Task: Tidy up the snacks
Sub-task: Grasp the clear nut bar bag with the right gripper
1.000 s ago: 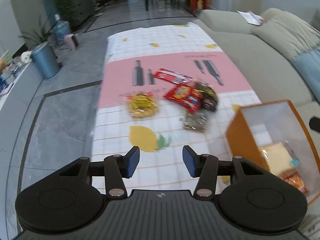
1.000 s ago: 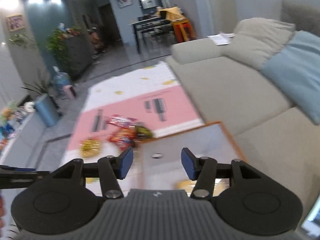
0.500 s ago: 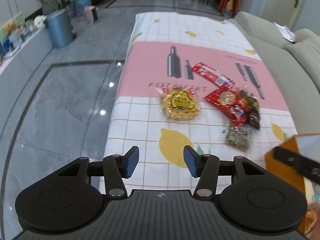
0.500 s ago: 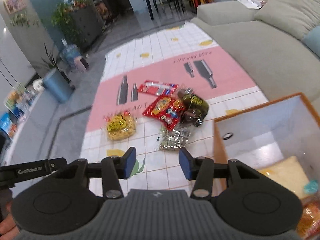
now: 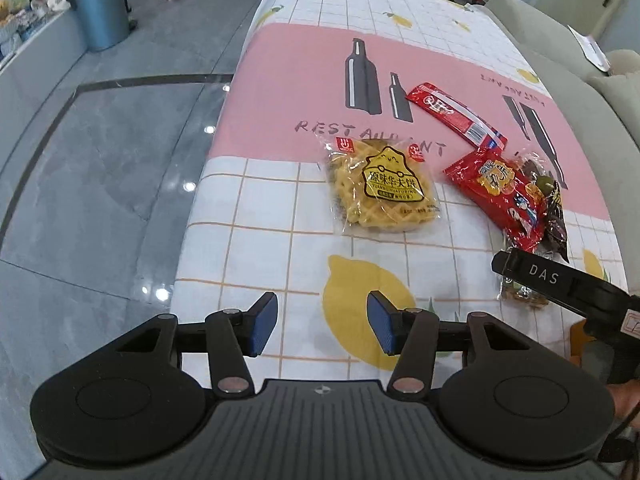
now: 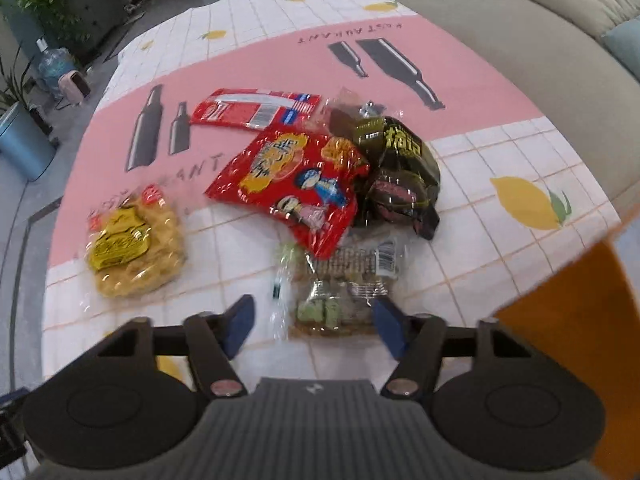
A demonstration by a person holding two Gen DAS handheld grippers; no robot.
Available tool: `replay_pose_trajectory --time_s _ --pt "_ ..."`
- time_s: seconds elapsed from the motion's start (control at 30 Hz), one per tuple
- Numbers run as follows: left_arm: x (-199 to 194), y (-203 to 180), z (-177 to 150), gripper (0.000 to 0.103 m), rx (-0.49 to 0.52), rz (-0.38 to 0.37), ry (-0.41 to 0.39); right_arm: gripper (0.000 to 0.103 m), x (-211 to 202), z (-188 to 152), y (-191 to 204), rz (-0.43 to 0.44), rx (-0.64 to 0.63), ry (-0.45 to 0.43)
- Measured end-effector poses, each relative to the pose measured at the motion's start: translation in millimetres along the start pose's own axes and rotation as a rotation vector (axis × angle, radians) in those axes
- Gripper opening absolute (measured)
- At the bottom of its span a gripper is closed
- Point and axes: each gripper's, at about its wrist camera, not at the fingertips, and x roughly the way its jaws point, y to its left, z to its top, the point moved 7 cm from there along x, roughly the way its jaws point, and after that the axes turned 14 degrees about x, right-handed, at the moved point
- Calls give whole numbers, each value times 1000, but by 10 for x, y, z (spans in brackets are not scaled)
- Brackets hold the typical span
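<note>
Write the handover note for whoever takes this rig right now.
Left gripper: open, empty, above the lemon-print tablecloth.
Right gripper: jaws opening, clear packet of green-and-brown snacks between them, not gripped.
On the cloth: yellow waffle packet, red cartoon snack bag, dark green bag, long red packet.
Orange box at the right; contents not visible.
Left: all five packets still to be boxed.

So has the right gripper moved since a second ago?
Yes. The right gripper has come down and forward toward the tablecloth, from over the orange box to the clear snack pack; jaws opening.
</note>
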Motion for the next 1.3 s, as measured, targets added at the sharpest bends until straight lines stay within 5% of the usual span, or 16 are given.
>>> replay_pose_trajectory --time_s 0.33,0.57,0.7,0.87,0.93,1.03,1.3 --pt "163 7 -13 61 -37 -22 28 75 120 69 -95 -179 -132 -159" --pt "108 -176 -28 61 51 -7 22 72 105 25 -162 -119 -164 -169" --pt "64 -172 -3 61 54 -9 6 58 35 -100 -110 -86 -227 -176" --pt "68 -47 -2 61 19 1 9 43 -146 -532 -18 97 -352 -36" --pt "64 -11 -4 61 8 7 8 47 -244 -589 -64 172 -284 -23" --pt "42 1 -3 61 3 -3 3 72 -389 -532 -164 174 -207 -126" --pt "-26 -53 0 61 24 -14 -17 74 -184 -324 -190 37 -230 -192"
